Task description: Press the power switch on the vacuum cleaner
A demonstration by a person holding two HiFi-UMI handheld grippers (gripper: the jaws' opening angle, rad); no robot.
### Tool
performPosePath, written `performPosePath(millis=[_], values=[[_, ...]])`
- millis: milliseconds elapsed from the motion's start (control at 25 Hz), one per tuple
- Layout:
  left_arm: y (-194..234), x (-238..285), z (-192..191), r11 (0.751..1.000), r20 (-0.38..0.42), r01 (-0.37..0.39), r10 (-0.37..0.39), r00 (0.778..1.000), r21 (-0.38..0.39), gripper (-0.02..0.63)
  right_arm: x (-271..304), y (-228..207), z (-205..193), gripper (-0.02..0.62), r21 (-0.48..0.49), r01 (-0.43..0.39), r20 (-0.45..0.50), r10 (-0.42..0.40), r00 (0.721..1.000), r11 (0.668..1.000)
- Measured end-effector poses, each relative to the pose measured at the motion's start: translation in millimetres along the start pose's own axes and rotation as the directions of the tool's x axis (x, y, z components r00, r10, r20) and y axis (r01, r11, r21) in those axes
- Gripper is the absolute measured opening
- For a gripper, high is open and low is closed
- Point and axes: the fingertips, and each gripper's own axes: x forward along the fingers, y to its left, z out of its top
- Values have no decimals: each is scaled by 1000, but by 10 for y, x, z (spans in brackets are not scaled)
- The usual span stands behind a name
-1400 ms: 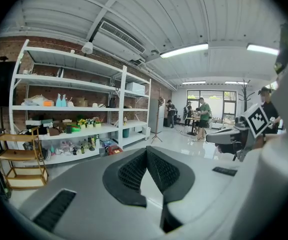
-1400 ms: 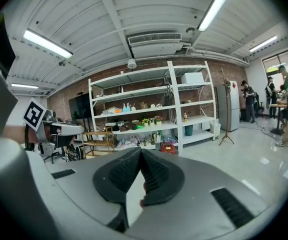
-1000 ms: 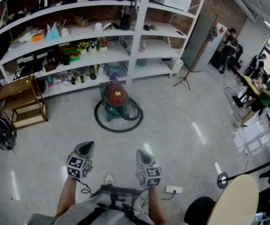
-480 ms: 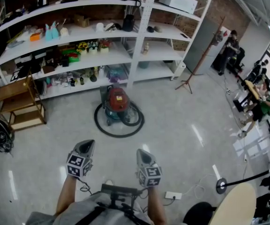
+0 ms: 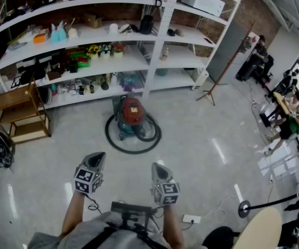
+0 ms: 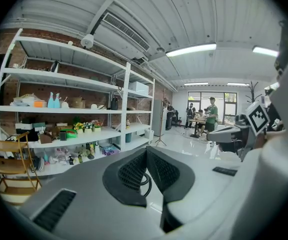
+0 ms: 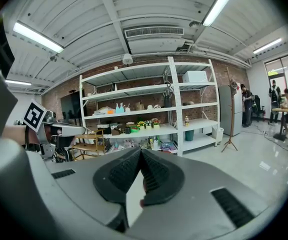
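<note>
The vacuum cleaner (image 5: 132, 115) stands on the floor in front of the shelves. It has a red top and a teal body, and its black hose (image 5: 133, 141) lies coiled around it. Both grippers are held side by side well short of it, pointing toward it. My left gripper (image 5: 98, 157) (image 6: 146, 151) is shut with nothing in it. My right gripper (image 5: 158, 167) (image 7: 140, 151) is also shut and empty. The power switch is too small to make out in the head view. In both gripper views the jaws hide the vacuum cleaner almost entirely.
White shelving (image 5: 144, 56) full of small items runs behind the vacuum cleaner. A wooden rack (image 5: 22, 113) stands at the left and a coat stand (image 5: 217, 74) at the right. A power strip (image 5: 192, 219) lies on the floor near a round table (image 5: 256, 230). People (image 5: 289, 115) sit far right.
The head view has shifted slightly, and the vacuum cleaner sits a little lower in it. Both grippers keep the same pose, still shut.
</note>
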Motion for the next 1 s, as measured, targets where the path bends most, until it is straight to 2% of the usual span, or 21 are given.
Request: performPosePath(millis=[600, 1000], values=[[241, 398, 13, 1000, -14, -19, 19, 1000, -16, 8, 469, -187, 84, 12, 2, -22, -2, 22, 1000, 1000], [472, 1139, 218, 999, -21, -37, 36, 999, -26, 8, 1162, -648, 270, 12, 5, -51, -29, 51, 998, 999]])
